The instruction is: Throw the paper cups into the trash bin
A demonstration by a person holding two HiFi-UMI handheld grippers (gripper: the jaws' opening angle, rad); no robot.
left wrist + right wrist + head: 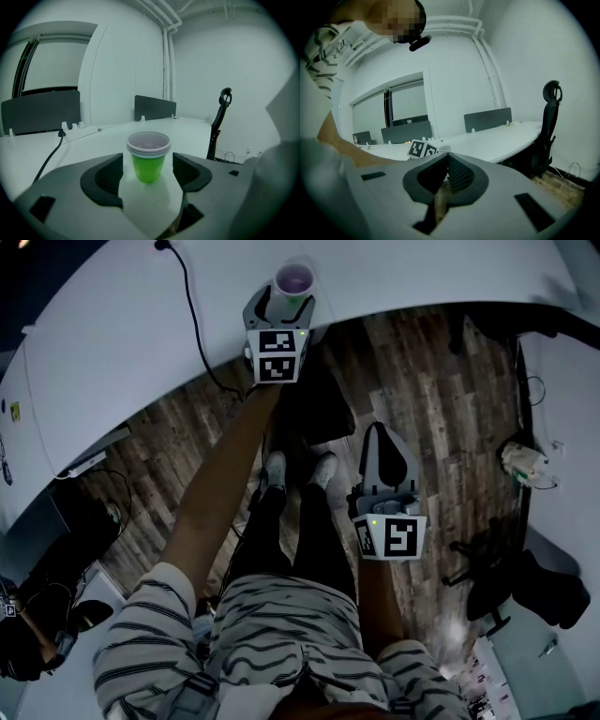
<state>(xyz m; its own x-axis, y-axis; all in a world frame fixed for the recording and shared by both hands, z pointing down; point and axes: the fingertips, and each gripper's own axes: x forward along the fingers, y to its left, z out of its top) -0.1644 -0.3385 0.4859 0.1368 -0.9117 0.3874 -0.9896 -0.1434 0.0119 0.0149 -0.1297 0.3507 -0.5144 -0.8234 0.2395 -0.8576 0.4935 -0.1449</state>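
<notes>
One big white desk (pixel 122 343) curved across the room, and everything here is placed by it. One brown wooden floor (pixel 431 409) lay below the desk's near edge. One person in a striped shirt (pixel 281 624) stood on that floor, just in front of the desk, with two light shoes (pixel 274 470) pointing at it. One black chair (pixel 548 126) stood by the far end of the desk. Two dark panels (pixel 40 110) stood upright along the back of the desk. There were two grippers. The left gripper (pixel 284 304) reached over the desk's near edge, and its two jaws stood wide apart with the cup between them, but neither pad touched the cup. The right gripper (pixel 380 437) hung off the desk, over the floor in front of it, and its two jaws were pressed together with nothing between them. One black cable (pixel 192 315) ran across the top of the desk. One green paper cup (pixel 148 166) stood upright on the desk near the near edge. Its rim showed two rings, so it could have been two cups, one inside the other.
</notes>
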